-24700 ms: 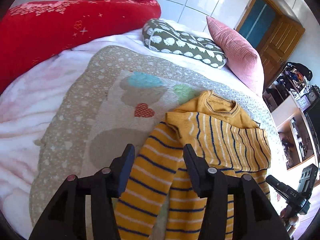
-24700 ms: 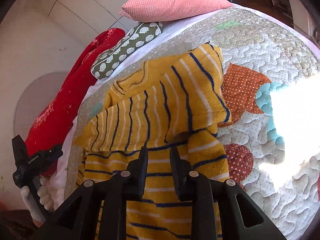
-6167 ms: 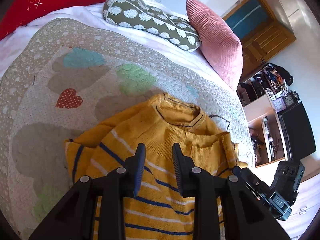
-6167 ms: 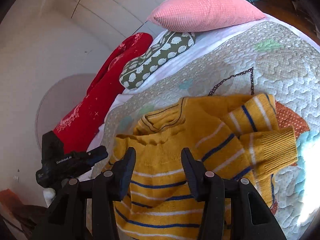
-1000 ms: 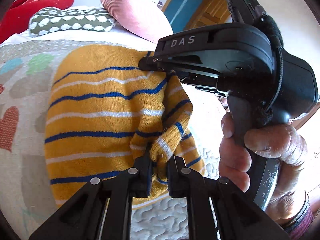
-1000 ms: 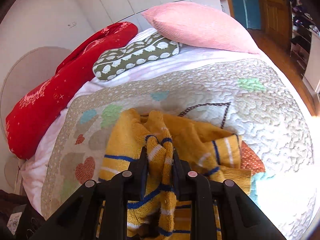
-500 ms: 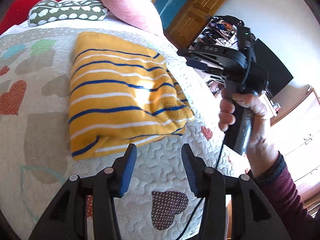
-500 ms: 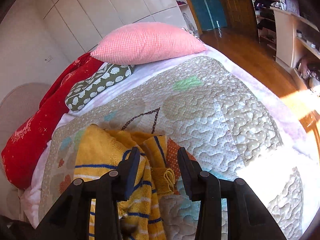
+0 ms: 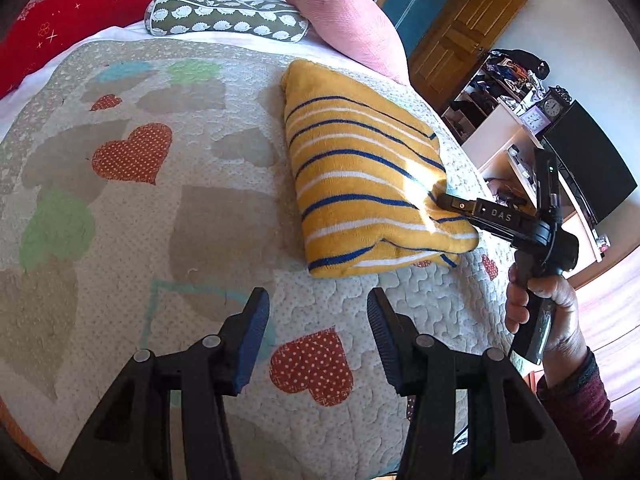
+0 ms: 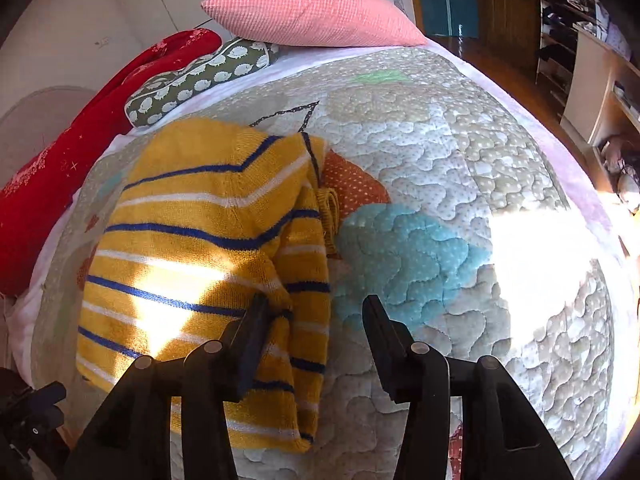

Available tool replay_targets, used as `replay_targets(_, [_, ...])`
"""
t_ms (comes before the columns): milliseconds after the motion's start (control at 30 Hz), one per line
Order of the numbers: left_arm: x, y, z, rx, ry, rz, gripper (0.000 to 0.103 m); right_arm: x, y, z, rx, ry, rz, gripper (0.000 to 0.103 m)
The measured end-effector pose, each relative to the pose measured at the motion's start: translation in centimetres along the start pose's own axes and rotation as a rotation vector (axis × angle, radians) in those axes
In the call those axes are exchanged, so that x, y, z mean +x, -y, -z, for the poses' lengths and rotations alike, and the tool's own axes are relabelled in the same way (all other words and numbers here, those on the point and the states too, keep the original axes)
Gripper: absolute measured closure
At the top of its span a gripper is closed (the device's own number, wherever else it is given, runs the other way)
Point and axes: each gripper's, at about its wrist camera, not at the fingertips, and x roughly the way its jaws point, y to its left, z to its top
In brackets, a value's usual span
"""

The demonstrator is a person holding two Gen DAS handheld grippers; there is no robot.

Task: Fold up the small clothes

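Note:
A yellow sweater with blue and white stripes lies folded into a thick rectangle on the quilted bed cover. It also shows in the right wrist view. My left gripper is open and empty, a short way in front of the sweater's near edge. My right gripper is open and empty over the sweater's right edge, its left finger resting on the knit. In the left wrist view the right gripper sits at the sweater's far right corner.
A pink pillow, a green patterned cushion and a red blanket lie at the head of the bed. Shelves, a black screen and a wooden door stand beyond the bed's right side.
Both grippers have opened wider and drawn back a little from the folded sweater. The right gripper has come down to the sweater's right edge. The sweater lies still.

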Motion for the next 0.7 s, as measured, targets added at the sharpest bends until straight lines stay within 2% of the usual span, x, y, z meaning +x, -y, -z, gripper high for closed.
replay_targets(100, [1.6, -0.3, -2.9, 0.005, 0.002, 0.026, 0.047, -2.1, 0.6, -0.4, 0.031, 0.053, -0.048, 0.051])
replay_targets(233, [5.5, -1.1, -7.7, -0.027, -0.039, 0.097, 0.042, -2.7, 1.0, -2.1, 0.061, 0.086, -0.12, 0.034])
replay_targets(300, [7.9, -1.7, -9.9, -0.055, -0.08, 0.154, 0.038, -1.5, 1.4, -3.2, 0.088, 0.086, -0.155, 0.032])
replay_targets(367, [10.5, -2.2, -11.8, -0.071, -0.122, 0.23, 0.025, 0.5, 2.0, -4.2, 0.128, 0.073, -0.179, 0.031])
replay_targets(400, [11.7, -2.2, -12.4, -0.064, -0.142, 0.263, 0.022, 1.5, 2.4, -4.6, 0.159, 0.063, -0.206, 0.029])
replay_targets(467, [13.8, -2.1, -13.3, -0.064, -0.163, 0.296, 0.015, 3.5, 3.2, -5.1, 0.224, 0.048, -0.29, 0.028])
replay_targets(533, [15.1, -2.2, -13.3, -0.125, -0.172, 0.325, 0.014, 5.1, 3.1, -5.3, 0.272, 0.04, -0.375, 0.028])
replay_targets(567, [15.1, -2.0, -13.2, -0.135, -0.168, 0.329, 0.016, 5.7, 2.9, -5.1, 0.296, 0.037, -0.397, 0.029])
replay_targets(600, [14.7, -1.7, -13.1, -0.132, -0.161, 0.328, 0.021, 6.1, 2.6, -4.9, 0.315, 0.03, -0.424, 0.041])
replay_targets(633, [14.2, -1.7, -13.0, -0.129, -0.155, 0.314, 0.037, 6.3, 2.2, -4.8, 0.338, 0.018, -0.462, 0.052])
replay_targets(667, [13.7, -1.9, -13.0, -0.129, -0.152, 0.313, 0.052, 6.2, 2.0, -4.7, 0.362, 0.012, -0.483, 0.054])
replay_targets(700, [13.0, -2.4, -13.1, -0.145, -0.152, 0.326, 0.057, 5.8, 1.5, -4.7, 0.364, 0.015, -0.488, 0.057])
